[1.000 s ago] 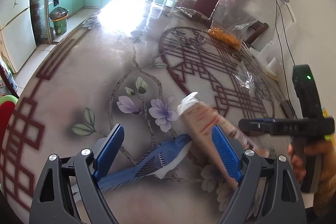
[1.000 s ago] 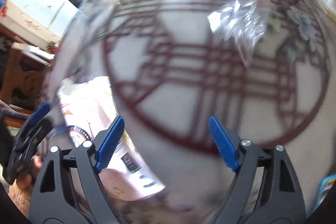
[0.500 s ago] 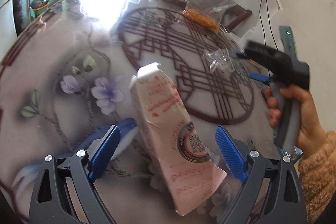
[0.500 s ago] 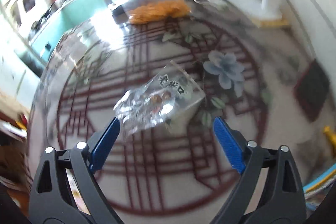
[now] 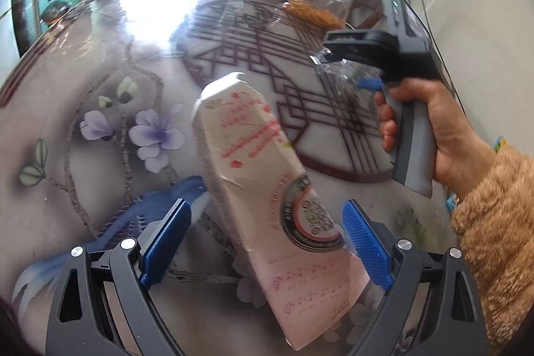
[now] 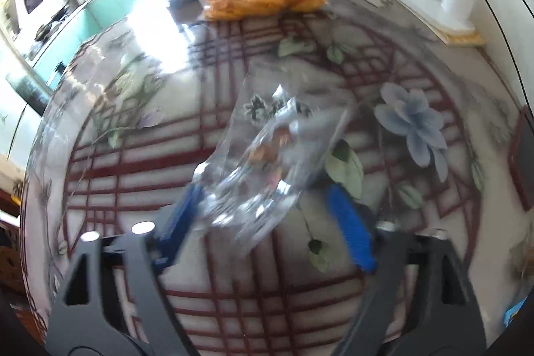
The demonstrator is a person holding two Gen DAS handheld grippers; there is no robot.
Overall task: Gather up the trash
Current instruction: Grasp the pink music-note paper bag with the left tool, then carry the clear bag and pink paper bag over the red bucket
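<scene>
My left tongs (image 5: 263, 246) gape around one pink printed carton (image 5: 267, 189) (writing unreadable) lying on the patterned glossy bench (image 5: 100, 62), while my right tongs (image 6: 267, 222) are closing around one crinkled clear plastic wrapper (image 6: 267, 162).

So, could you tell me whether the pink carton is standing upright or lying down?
Lying down: the pink carton rests flat on the table, between the open left gripper.
</scene>
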